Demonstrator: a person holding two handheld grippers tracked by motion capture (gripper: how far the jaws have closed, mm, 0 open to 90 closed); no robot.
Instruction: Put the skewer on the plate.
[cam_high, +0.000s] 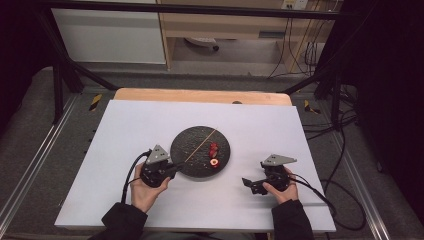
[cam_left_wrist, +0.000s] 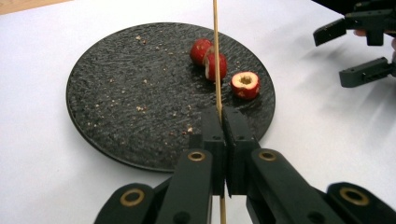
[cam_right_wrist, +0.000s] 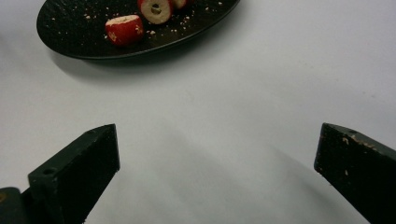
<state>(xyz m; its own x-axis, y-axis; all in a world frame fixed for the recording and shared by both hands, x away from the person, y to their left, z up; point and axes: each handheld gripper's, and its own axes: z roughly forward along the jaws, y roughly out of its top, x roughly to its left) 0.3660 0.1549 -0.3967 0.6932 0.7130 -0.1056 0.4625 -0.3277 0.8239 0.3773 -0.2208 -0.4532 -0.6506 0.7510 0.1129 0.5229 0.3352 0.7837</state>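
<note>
A round black plate (cam_high: 184, 142) lies mid-table with red fruit pieces (cam_high: 214, 148) on its right side. In the left gripper view, two red pieces (cam_left_wrist: 215, 65) sit together behind a thin wooden skewer (cam_left_wrist: 216, 56), and a cored piece (cam_left_wrist: 245, 85) lies apart to their right. My left gripper (cam_left_wrist: 223, 114) is shut on the skewer, which points out over the plate (cam_left_wrist: 116, 93). My right gripper (cam_right_wrist: 217, 144) stands open over bare white table, right of the plate (cam_right_wrist: 70, 23), with nothing between its jaws. It is also in the left gripper view as the right gripper (cam_left_wrist: 331, 57).
A white sheet (cam_high: 125, 150) covers the table, with a wooden edge (cam_high: 200, 95) at the back. Crumbs dot the plate. Cables trail from both grippers toward the near edge. Black frame bars stand at both sides.
</note>
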